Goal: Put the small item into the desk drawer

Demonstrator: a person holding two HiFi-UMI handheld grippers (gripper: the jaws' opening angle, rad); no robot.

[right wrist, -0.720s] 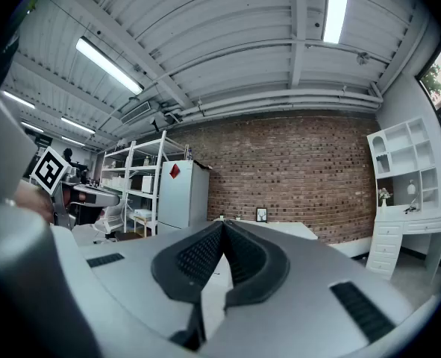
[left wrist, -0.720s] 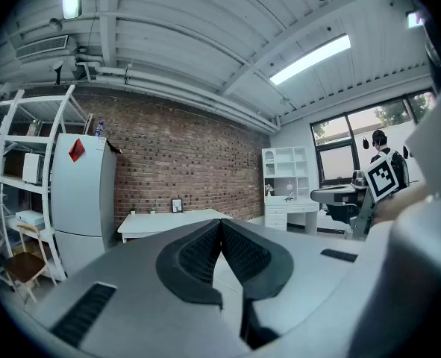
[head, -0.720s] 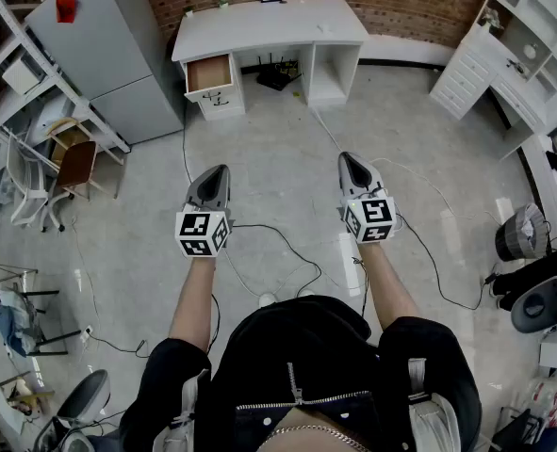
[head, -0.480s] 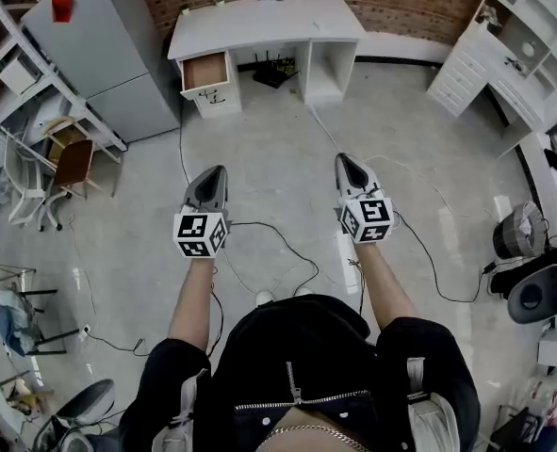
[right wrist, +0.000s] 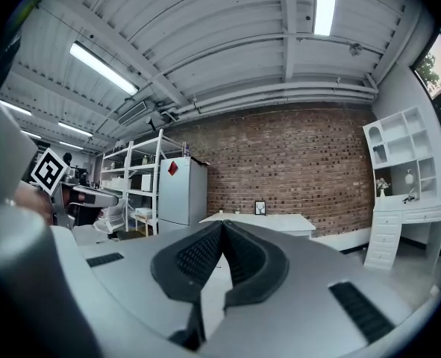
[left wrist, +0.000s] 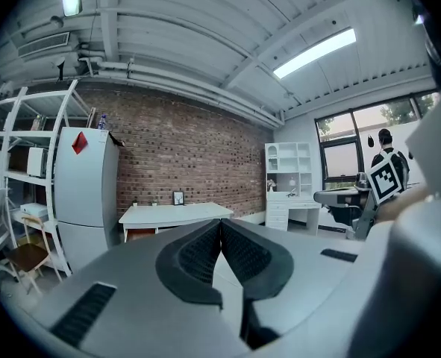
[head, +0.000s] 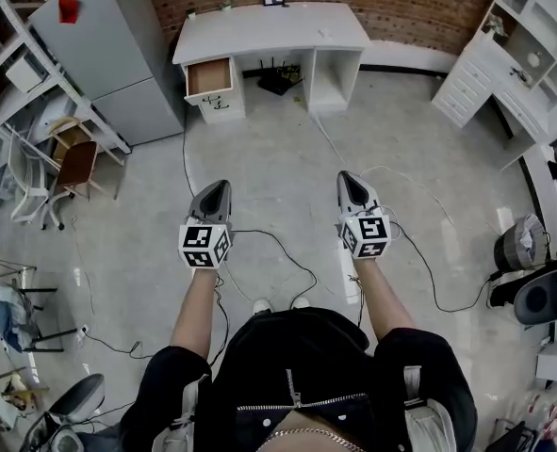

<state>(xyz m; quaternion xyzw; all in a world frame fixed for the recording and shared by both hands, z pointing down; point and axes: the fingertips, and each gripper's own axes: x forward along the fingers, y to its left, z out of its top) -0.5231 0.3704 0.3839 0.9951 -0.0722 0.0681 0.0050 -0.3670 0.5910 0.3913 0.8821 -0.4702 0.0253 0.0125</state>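
A white desk (head: 269, 28) stands against the brick wall at the top of the head view. Its left drawer (head: 209, 75) is pulled open and shows a bare wooden bottom. A tiny pale item (head: 326, 34) lies on the desktop's right part, too small to identify. Both grippers are held out level over the floor, far short of the desk. My left gripper (head: 219, 187) is shut with nothing between its jaws, and so is my right gripper (head: 347, 178). The left gripper view shows the closed left gripper (left wrist: 220, 224) with the desk (left wrist: 177, 213) beyond it. The right gripper view shows the closed right gripper (right wrist: 221, 227) the same way.
A grey fridge (head: 108, 45) stands left of the desk, with white shelving (head: 14, 83) and a brown chair (head: 75, 163) further left. Black cables (head: 287, 252) trail across the floor between me and the desk. A white cabinet unit (head: 514, 55) and a fan (head: 518, 243) are on the right.
The whole head view has slid down a little, desk and grippers alike. Both grippers keep their side-by-side pose and stay shut.
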